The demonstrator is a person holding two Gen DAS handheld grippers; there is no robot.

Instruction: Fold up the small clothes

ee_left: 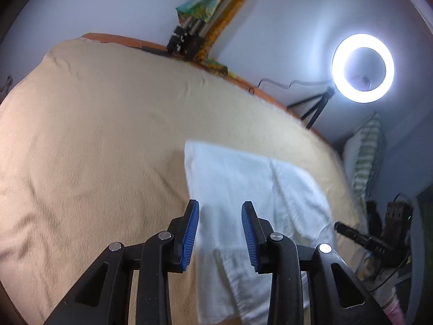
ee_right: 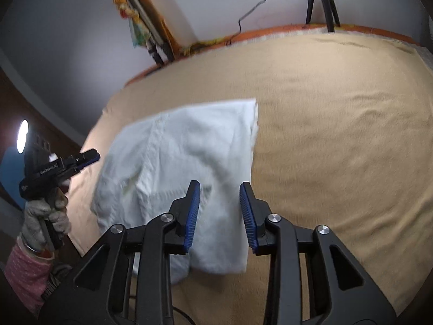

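Note:
A white garment point(ee_left: 243, 184) lies folded on the tan blanket point(ee_left: 94, 149), near the blanket's edge. My left gripper point(ee_left: 219, 203) hovers over the garment's near part, blue pads apart with nothing pinched between them. My right gripper point(ee_right: 219, 184) hangs above the same white garment point(ee_right: 189, 149), also open with only cloth lying below the gap. In the right wrist view a gloved hand point(ee_right: 43, 216) holds the left gripper point(ee_right: 90, 157) beside the garment's left side. The right gripper's tip point(ee_left: 339, 226) shows at the garment's right side in the left wrist view.
The tan blanket point(ee_right: 338, 135) covers a bed with an orange edge point(ee_right: 270, 33). A lit ring light point(ee_left: 362, 67) on a tripod point(ee_right: 322, 2) stands by the wall. A rolled bundle point(ee_left: 213, 8) leans on the wall. A striped pillow point(ee_left: 365, 157) sits past the bed's edge.

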